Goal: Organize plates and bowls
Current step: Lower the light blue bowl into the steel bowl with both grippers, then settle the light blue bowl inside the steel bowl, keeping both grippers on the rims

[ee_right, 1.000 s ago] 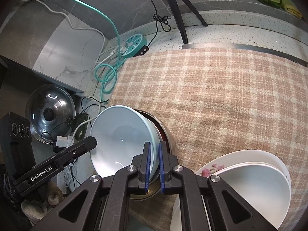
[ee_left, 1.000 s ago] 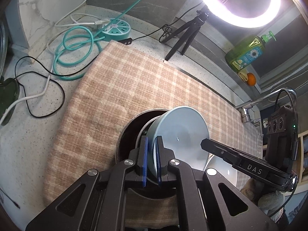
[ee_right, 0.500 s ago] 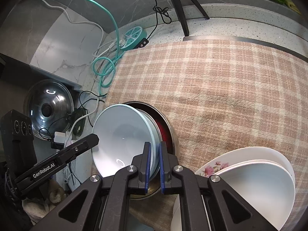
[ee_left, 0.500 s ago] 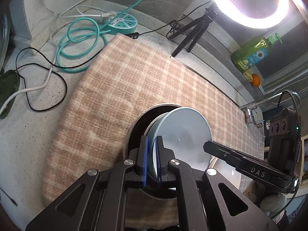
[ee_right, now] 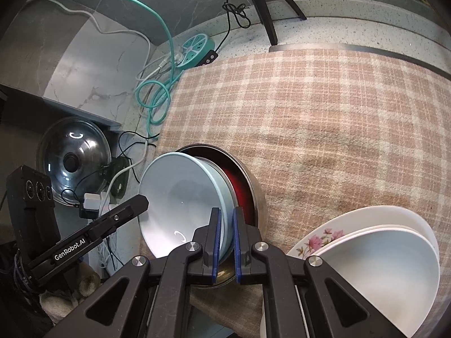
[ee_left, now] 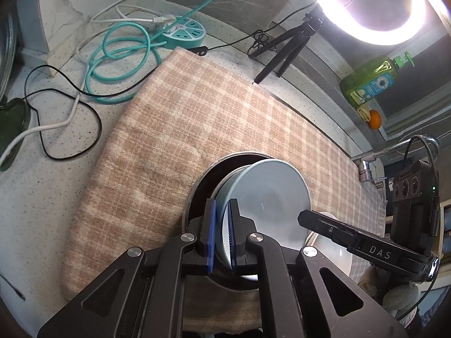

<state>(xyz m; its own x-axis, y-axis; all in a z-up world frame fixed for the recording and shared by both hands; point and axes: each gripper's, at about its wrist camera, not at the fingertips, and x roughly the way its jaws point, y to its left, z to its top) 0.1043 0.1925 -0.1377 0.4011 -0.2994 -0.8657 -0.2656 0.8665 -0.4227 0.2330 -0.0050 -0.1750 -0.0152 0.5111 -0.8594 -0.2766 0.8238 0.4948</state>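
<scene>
Both claws, left claw [ee_left: 222, 236] and right claw [ee_right: 224, 242], are nearly closed, pinching opposite rims of the blue bowl [ee_right: 180, 208], which sits tilted in the metal bowl [ee_right: 255, 194] just ahead. Nesting seems underway; next they should probably lower it level and let go.

White letters "DAS" stand on the black finger of the right claw [ee_left: 375, 249], seen from the left wrist. "GenRobot.AI" is printed in white on the finger of the left claw [ee_right: 70, 252], seen from the right wrist. The green soap bottle's [ee_left: 372, 83] label is unreadable.
</scene>
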